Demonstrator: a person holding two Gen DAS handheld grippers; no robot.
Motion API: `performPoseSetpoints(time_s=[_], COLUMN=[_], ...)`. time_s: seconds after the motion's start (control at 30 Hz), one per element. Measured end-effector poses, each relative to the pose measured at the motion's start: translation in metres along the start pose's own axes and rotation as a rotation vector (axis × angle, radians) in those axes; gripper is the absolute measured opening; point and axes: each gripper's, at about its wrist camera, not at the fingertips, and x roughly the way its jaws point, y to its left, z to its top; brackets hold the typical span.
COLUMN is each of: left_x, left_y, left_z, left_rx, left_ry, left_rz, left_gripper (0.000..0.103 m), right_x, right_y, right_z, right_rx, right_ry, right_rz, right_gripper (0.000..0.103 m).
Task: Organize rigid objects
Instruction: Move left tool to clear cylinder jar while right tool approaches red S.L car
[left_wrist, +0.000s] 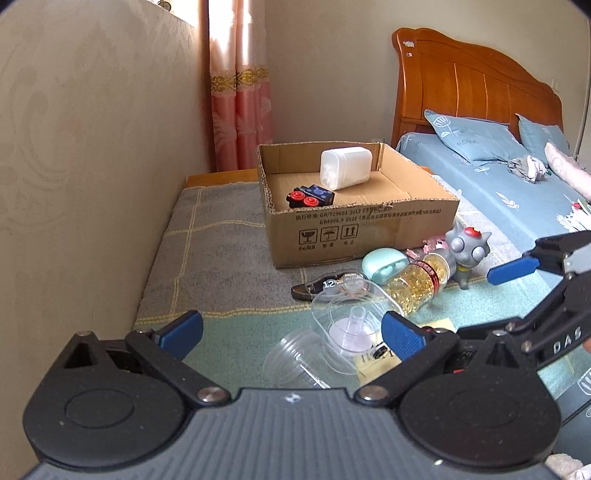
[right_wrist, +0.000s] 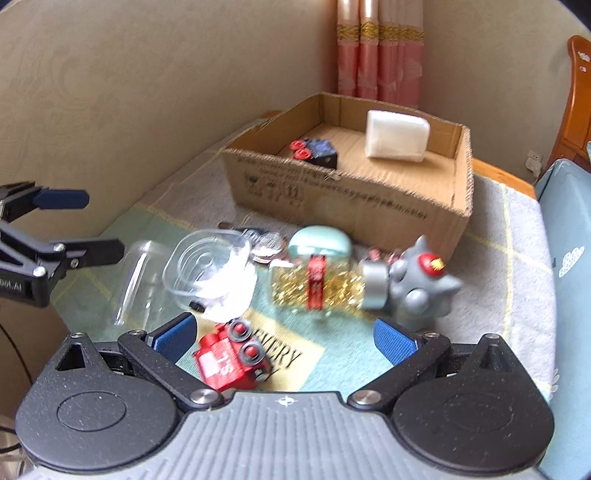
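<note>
A cardboard box (left_wrist: 369, 236) (right_wrist: 332, 199) stands on the blanket and holds a white container (left_wrist: 345, 168) (right_wrist: 397, 136) and a black toy block (left_wrist: 310, 197) (right_wrist: 314, 151). In front of it lie a gold-filled bottle (left_wrist: 417, 282) (right_wrist: 317, 282), a grey cat figure (left_wrist: 467, 251) (right_wrist: 421, 288), a teal case (left_wrist: 384, 266) (right_wrist: 319, 242), a clear lidded box (left_wrist: 351, 325) (right_wrist: 210, 273) and a clear cup (left_wrist: 295, 362) (right_wrist: 136, 280). My left gripper (left_wrist: 291, 332) is open above the cup. My right gripper (right_wrist: 284, 339) is open, with a red toy train (right_wrist: 232, 358) between its fingers.
A wall runs along the left. A bed (left_wrist: 498, 177) with blue pillows and a wooden headboard lies to the right. Pink curtains (left_wrist: 240, 92) hang behind the box. A dark flat object (left_wrist: 310, 290) lies in front of the box. The right gripper's fingers (left_wrist: 513, 269) show at the left view's right edge.
</note>
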Motion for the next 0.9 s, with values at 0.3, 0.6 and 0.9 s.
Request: performPoseSetpoints(time_s=[0.3, 0.6, 0.9], left_x=[0.003, 0.006, 0.022], left_y=[0.015, 0.006, -0.004], left_z=[-0.019, -0.031, -0.055], left_rx=[-0.040, 0.014, 0.118], left_ry=[0.033, 0.076, 0.167], left_rz=[-0.011, -0.086, -0.066], left_gripper=[0.102, 0.102, 0.102], right_x=[0.048, 0.041, 0.029], right_y=[0.039, 0.009, -0.010], right_z=[-0.014, -0.031, -0.049], right_rx=[-0.079, -0.015, -0.011], right_ry=[0.029, -0.001, -0.043], right_rz=[-0.091, -0.130, -0.132], right_gripper=[0.103, 0.103, 0.103])
